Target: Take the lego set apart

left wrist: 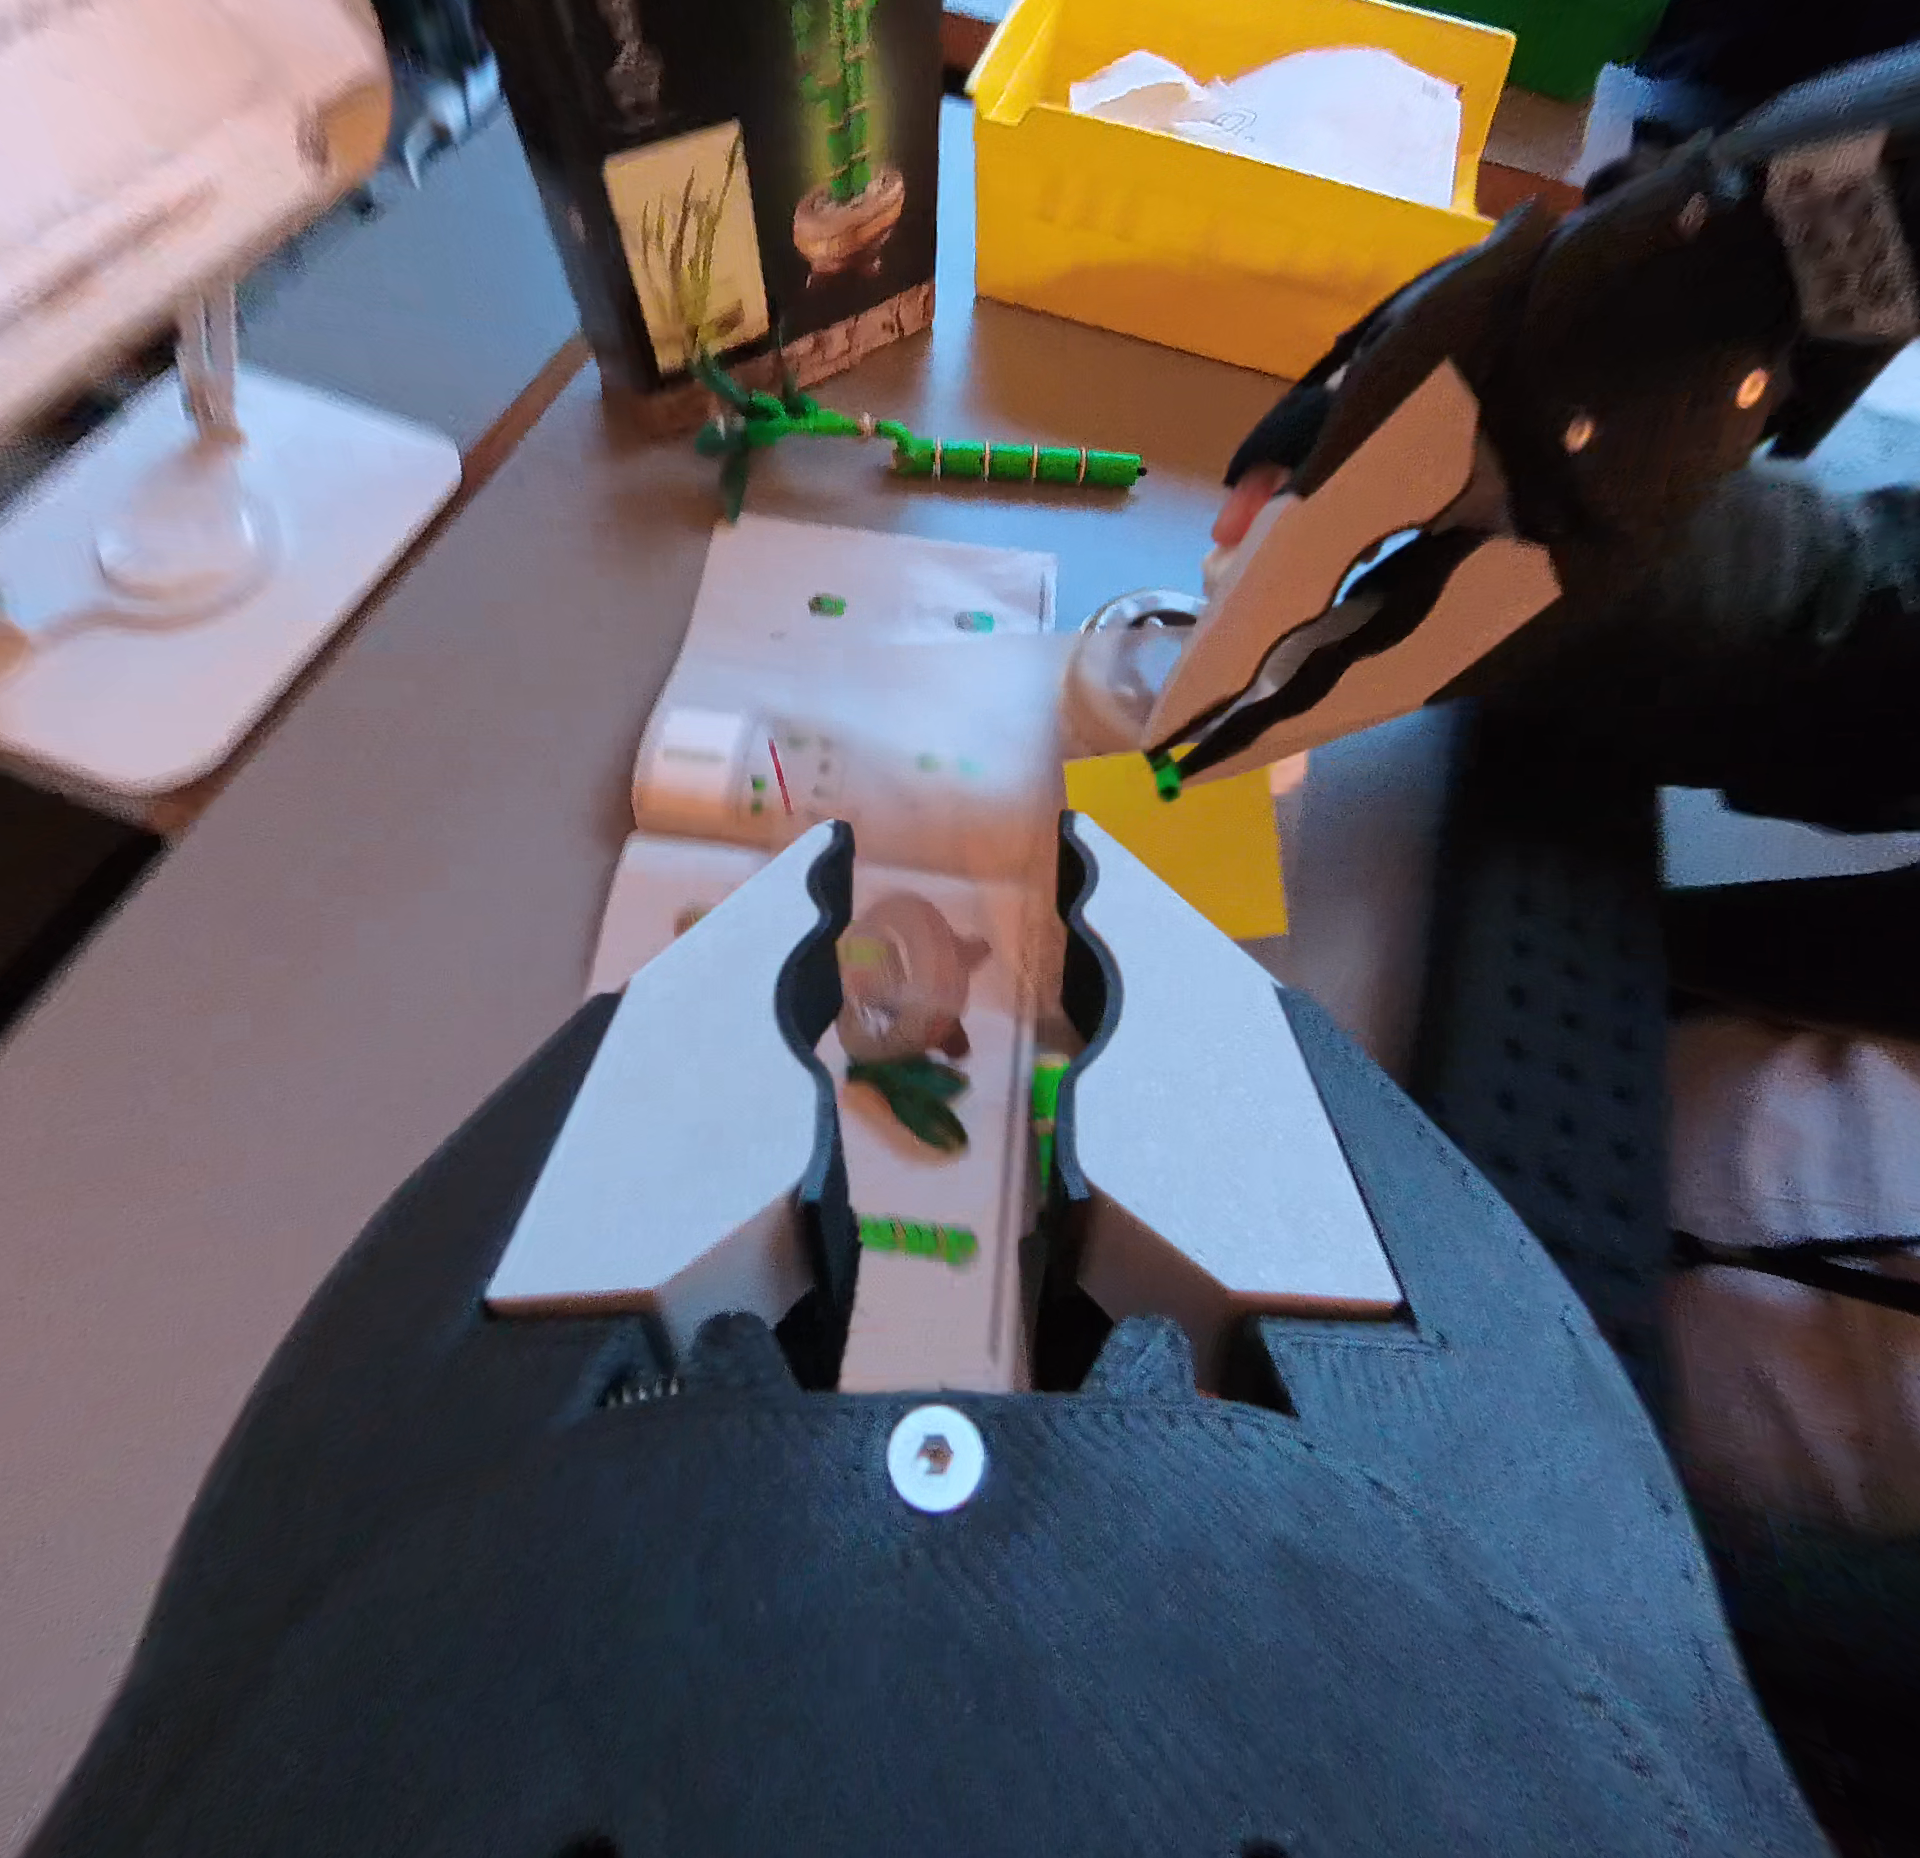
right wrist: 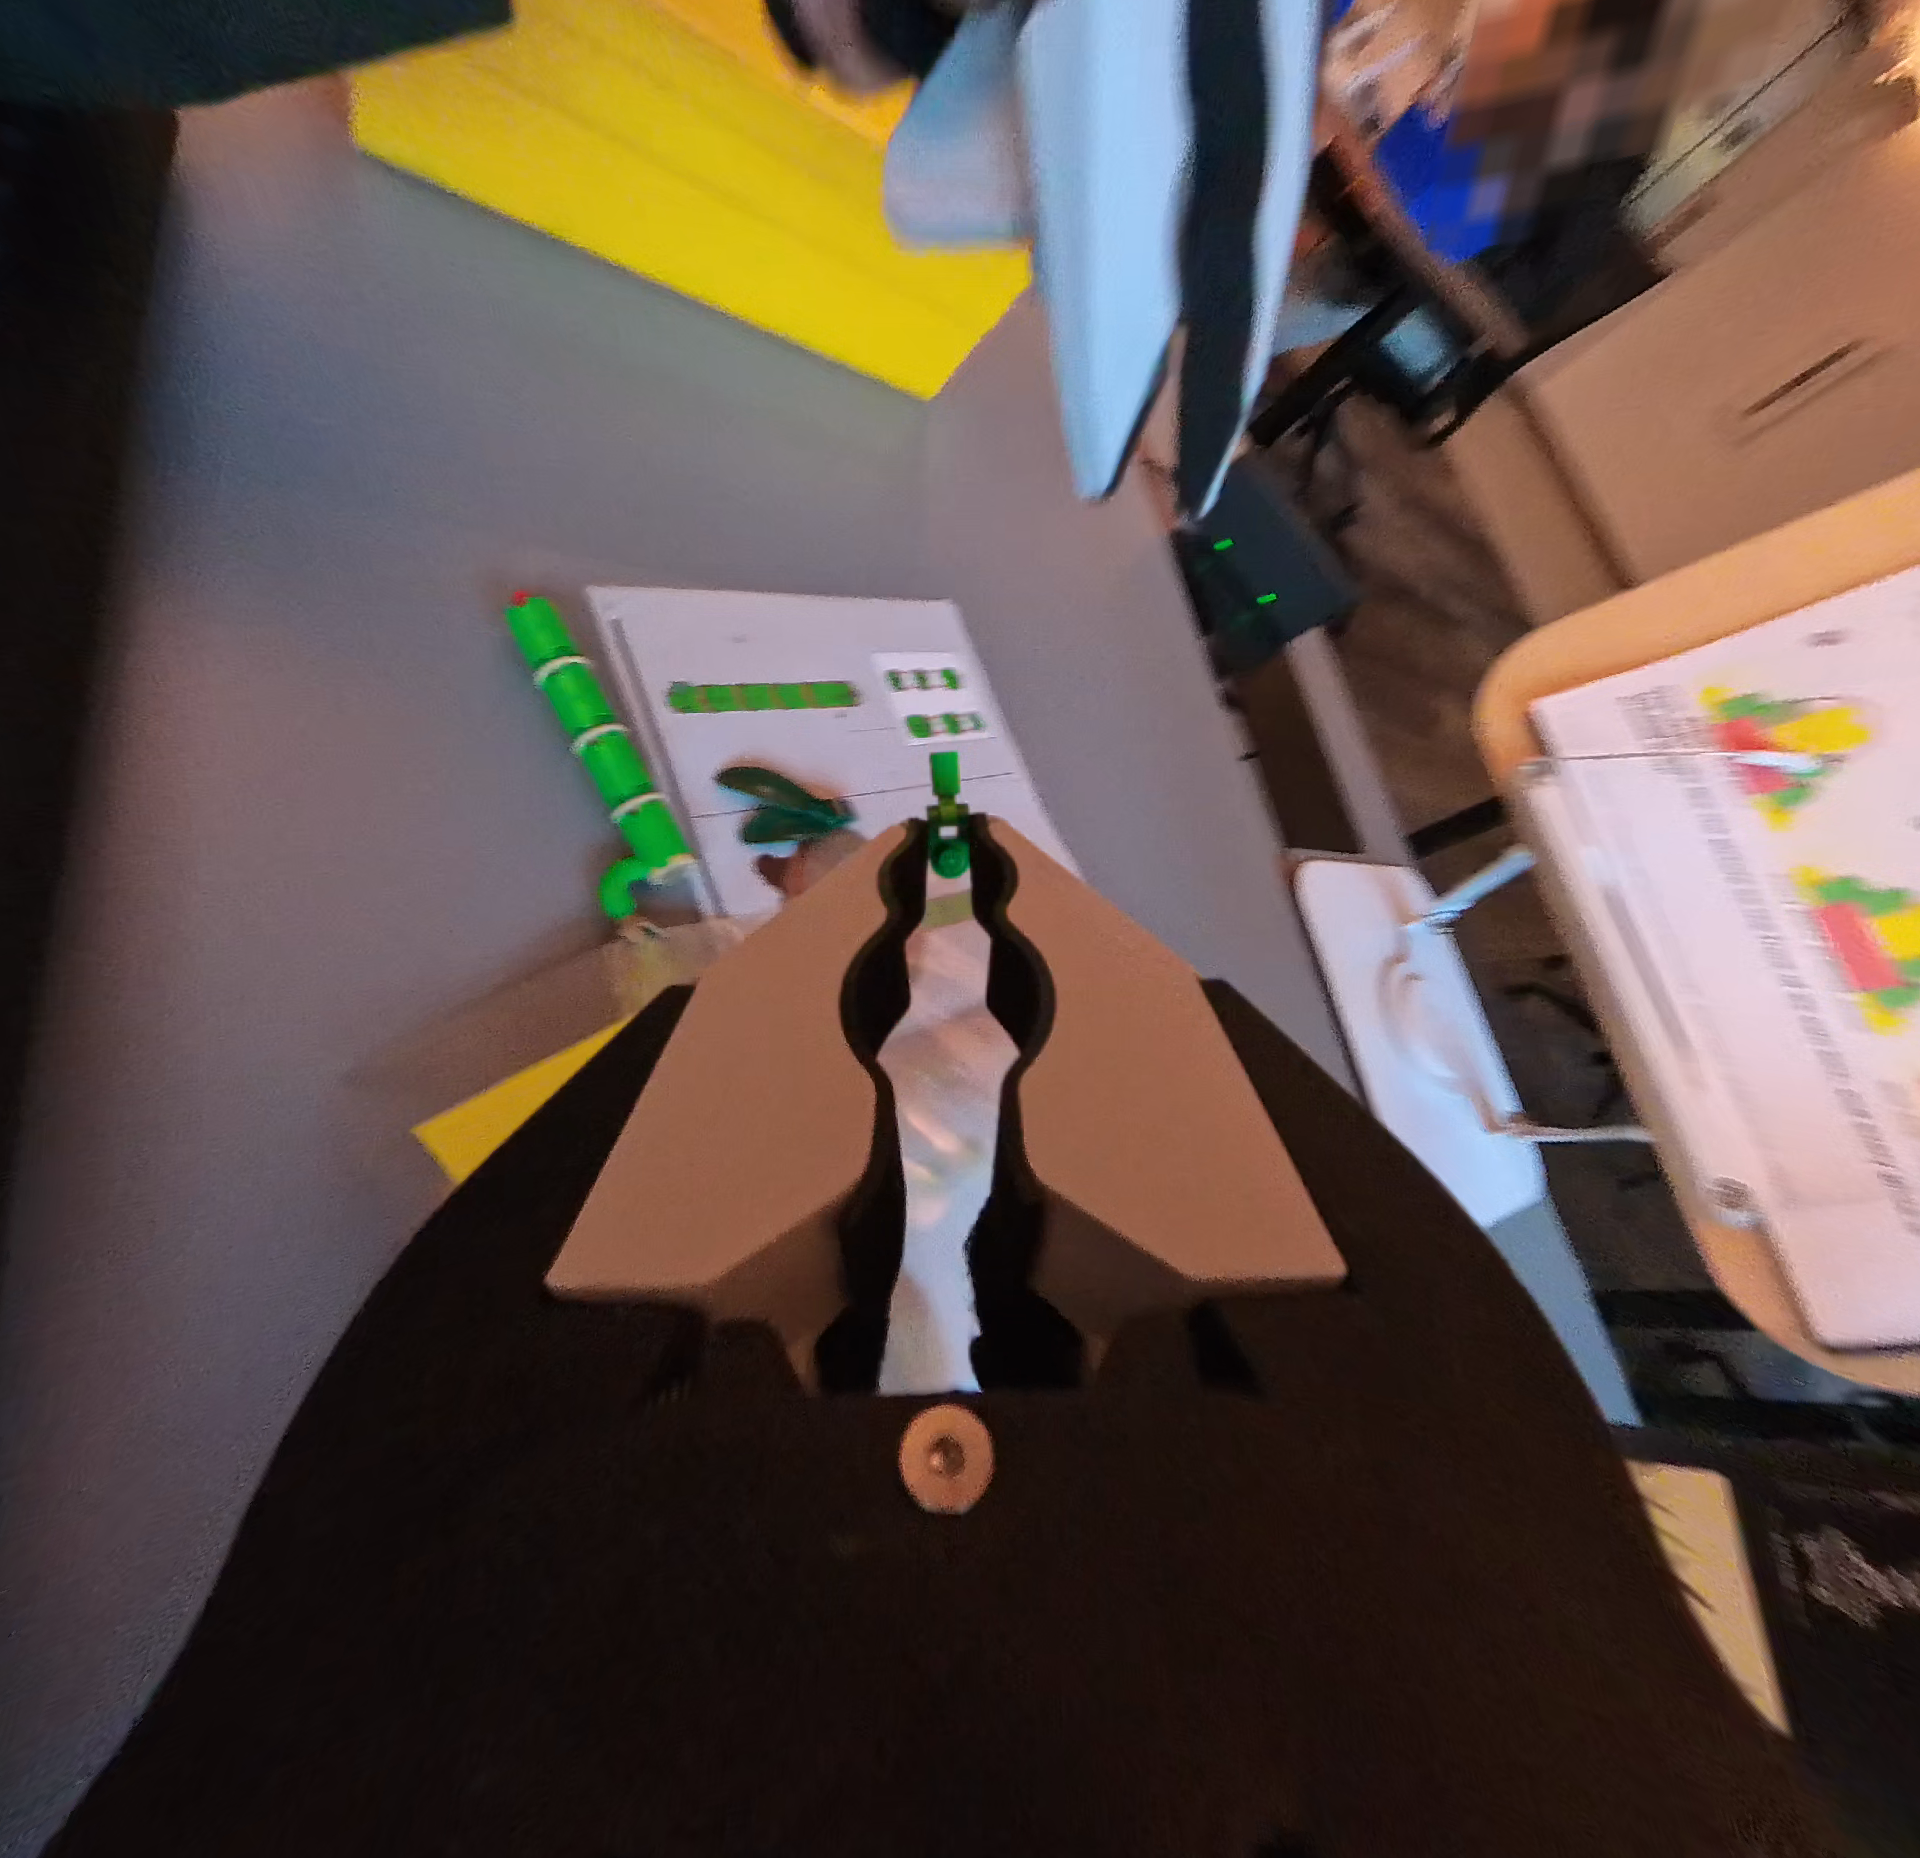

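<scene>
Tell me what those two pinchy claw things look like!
Both match. The left gripper has a rough black plastic body, a silver screw in its middle, and two pale grey wedge fingers with wavy black inner edges. The right gripper is built the same. A dark sleeve shows behind it.

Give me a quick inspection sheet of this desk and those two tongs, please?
Surface: grey-brown table.
Job's things: green bamboo stalk lying flat; small green piece pinched in the right tongs.
Clutter: open instruction booklet, yellow bin with white paper, product box, yellow sheet, glass item.
Grippers: left tongs open, empty, above the booklet.
Cables: nothing seen.
Surroundings: white stand, cabinets.
</scene>
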`<state>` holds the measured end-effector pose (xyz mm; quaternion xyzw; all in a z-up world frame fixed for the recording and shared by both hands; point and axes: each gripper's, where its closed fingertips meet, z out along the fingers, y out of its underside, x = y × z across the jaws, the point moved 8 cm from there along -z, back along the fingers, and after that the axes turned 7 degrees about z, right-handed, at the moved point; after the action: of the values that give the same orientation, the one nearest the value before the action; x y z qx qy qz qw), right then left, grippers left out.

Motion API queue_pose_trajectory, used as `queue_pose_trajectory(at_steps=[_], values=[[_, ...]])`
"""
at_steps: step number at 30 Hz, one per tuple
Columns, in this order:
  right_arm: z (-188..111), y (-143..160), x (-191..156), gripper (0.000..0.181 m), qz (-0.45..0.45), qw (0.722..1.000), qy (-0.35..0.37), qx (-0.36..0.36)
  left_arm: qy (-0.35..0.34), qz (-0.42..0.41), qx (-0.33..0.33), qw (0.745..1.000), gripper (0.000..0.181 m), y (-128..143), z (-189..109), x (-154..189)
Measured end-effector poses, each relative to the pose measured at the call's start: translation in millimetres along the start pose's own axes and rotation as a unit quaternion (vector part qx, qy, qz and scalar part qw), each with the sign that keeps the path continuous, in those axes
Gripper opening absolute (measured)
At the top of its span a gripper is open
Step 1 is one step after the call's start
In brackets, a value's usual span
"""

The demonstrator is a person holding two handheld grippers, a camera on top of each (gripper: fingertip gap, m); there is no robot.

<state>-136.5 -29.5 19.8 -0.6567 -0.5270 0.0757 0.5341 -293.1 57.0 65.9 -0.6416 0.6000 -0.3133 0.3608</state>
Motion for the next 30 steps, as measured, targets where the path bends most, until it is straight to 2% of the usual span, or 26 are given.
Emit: queue_pose_trajectory(at_steps=[2, 4, 9, 14, 21, 24, 28, 30], values=[[-7.5, 7.1, 3.9, 0.006, -0.016, 0.999, 0.026, 0.021, -0.008, 0.058, 0.031, 0.998, 0.032, -4.1, 23.6, 8.4], [-8.7, 11.2, 5.2, 0.007, -0.033, 0.998, 0.056, 0.022, 0.005, 0.081, 0.056, 0.995, 0.025, -5.5, 38.8, 14.0], [-10.7, 8.4, 4.4, 0.007, -0.08, 0.99, 0.109, 0.033, 0.105, 0.005, 0.075, 0.992, 0.032, 3.9, 48.6, 11.5], [-10.4, 9.3, 5.1, 0.007, -0.103, 0.985, 0.139, 0.024, 0.197, -0.06, 0.104, 0.973, 0.032, 4.1, 53.7, 14.2], [-7.1, 10.0, 2.5, 0.007, -0.114, 0.983, 0.141, 0.018, 0.223, -0.106, 0.091, 0.965, 0.022, 7.9, 67.7, 12.9], [-5.4, 10.7, 0.6, 0.007, -0.123, 0.982, 0.14, 0.015, 0.235, -0.119, 0.089, 0.96, 0.021, 9.7, 70.1, 11.5], [-2.8, 10.9, -3.1, 0.007, -0.141, 0.98, 0.14, 0.013, 0.243, -0.125, 0.091, 0.958, 0.008, 10.7, 71.1, 11.1], [-2.6, 11.2, -2.7, 0.007, -0.138, 0.98, 0.141, 0.017, 0.252, -0.128, 0.093, 0.955, 0.008, 10.4, 69.6, 11.3]])
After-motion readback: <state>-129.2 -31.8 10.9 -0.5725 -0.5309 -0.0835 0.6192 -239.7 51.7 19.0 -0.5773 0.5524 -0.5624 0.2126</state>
